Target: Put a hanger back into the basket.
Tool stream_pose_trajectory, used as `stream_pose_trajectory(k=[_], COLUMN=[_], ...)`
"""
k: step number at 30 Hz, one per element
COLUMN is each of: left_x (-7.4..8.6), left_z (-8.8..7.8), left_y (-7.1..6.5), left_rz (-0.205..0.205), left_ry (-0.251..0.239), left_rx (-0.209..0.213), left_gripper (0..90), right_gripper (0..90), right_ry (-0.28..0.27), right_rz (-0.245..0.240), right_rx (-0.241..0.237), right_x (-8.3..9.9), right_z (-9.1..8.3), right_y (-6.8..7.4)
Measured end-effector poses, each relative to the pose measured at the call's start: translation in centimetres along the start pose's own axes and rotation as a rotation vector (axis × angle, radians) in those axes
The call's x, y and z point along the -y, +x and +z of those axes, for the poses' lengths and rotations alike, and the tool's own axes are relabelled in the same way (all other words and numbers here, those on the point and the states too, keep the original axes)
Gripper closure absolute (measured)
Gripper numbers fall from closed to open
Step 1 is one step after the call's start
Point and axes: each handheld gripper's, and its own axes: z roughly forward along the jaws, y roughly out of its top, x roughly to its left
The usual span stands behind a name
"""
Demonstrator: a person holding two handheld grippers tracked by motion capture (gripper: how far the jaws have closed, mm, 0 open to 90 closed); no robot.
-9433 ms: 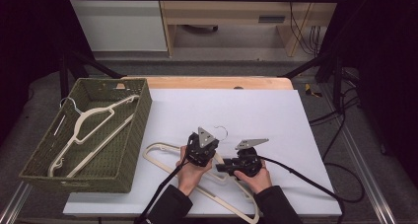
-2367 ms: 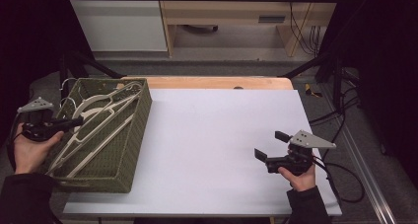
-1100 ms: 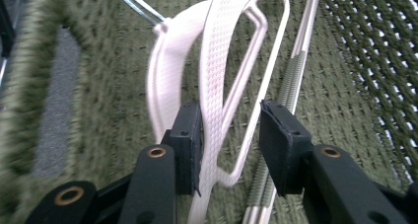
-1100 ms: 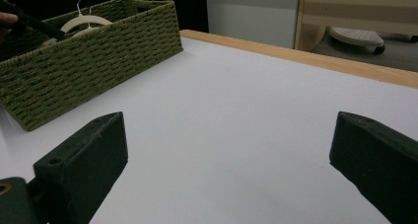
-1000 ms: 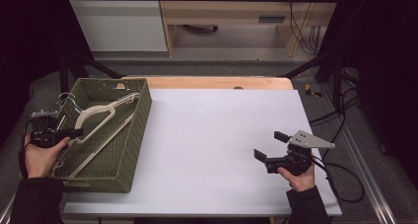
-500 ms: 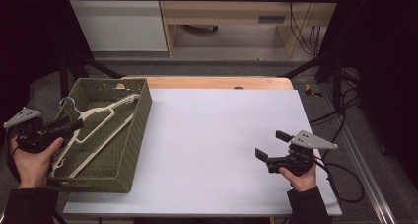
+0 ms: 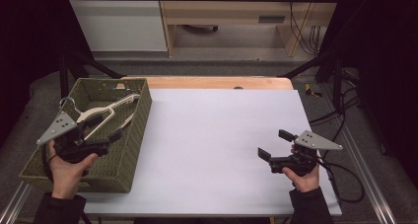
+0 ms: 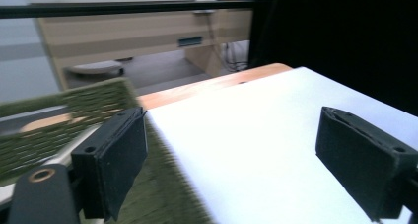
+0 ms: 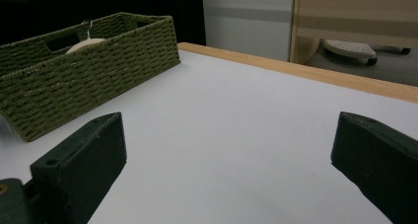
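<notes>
A green woven basket (image 7: 132, 150) stands at the table's left with cream hangers (image 7: 117, 103) lying inside it. My left gripper (image 7: 104, 127) hovers over the basket's near half and points right toward the white table. Its jaws have just been opening and nothing is between them. The left gripper view has the left gripper (image 8: 236, 152) open over the basket's rim (image 8: 93, 93). My right gripper (image 7: 274, 144) rests open near the table's front right, pointing left. In the right gripper view the right gripper (image 9: 231, 150) frames bare table, with the basket (image 9: 88, 71) and a hanger tip (image 9: 84, 45) far off.
The white tabletop (image 7: 222, 130) stretches between the two hands, with a wooden strip (image 7: 217, 82) along its far edge. Metal frame rails (image 7: 374, 194) run along the table's sides. Cables (image 7: 340, 184) trail from the right gripper.
My left hand has swung right from beside the basket's left wall to above the basket, and its jaws have spread wider. The right hand has stayed put.
</notes>
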Motion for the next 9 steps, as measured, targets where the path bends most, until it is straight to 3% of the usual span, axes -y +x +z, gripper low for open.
stream_pose_trajectory(k=[4, 9], left_x=[0.7, 1.3], left_z=[1.0, 1.5], left_y=[-1.4, -1.8], left_rz=[0.020, 0.029], left_ry=[0.021, 0.044], left_rx=[0.022, 0.029], left_gripper=[11.6, 11.6], right_gripper=[0.9, 1.0], right_ry=[-0.005, -0.008], right_rz=[0.012, 0.013], right_rx=[0.002, 0.004], right_x=[0.0, -0.1], right_z=[-0.2, -0.4], right_y=[-0.1, -0.3])
